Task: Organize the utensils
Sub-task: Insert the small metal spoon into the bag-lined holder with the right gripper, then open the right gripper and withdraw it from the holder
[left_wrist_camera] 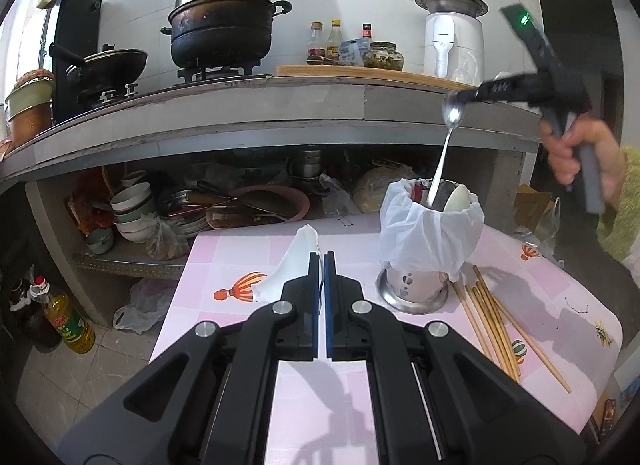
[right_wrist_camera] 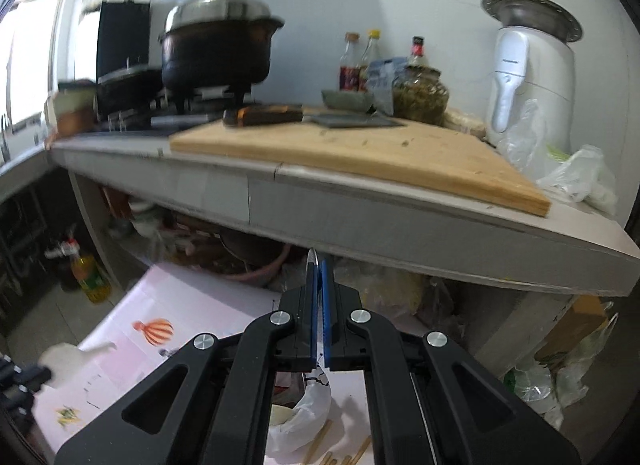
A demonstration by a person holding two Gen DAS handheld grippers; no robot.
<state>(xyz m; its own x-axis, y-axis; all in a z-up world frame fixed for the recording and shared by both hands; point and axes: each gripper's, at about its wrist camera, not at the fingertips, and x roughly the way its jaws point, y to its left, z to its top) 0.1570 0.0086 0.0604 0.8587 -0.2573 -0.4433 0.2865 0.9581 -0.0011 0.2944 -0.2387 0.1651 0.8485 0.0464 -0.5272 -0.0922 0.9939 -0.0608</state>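
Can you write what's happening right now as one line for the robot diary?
step: metal spoon into holder | right gripper: shut on spoon bowl | left gripper: shut on white spoon | chopsticks: on table

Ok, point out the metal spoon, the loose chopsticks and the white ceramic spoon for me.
metal spoon (left_wrist_camera: 453, 115): left wrist view, on its bowl, beside the right gripper's tips.
chopsticks (left_wrist_camera: 486, 317): left wrist view, mid-length of the bundle lying on the table.
white ceramic spoon (left_wrist_camera: 290, 265): left wrist view, on its handle.
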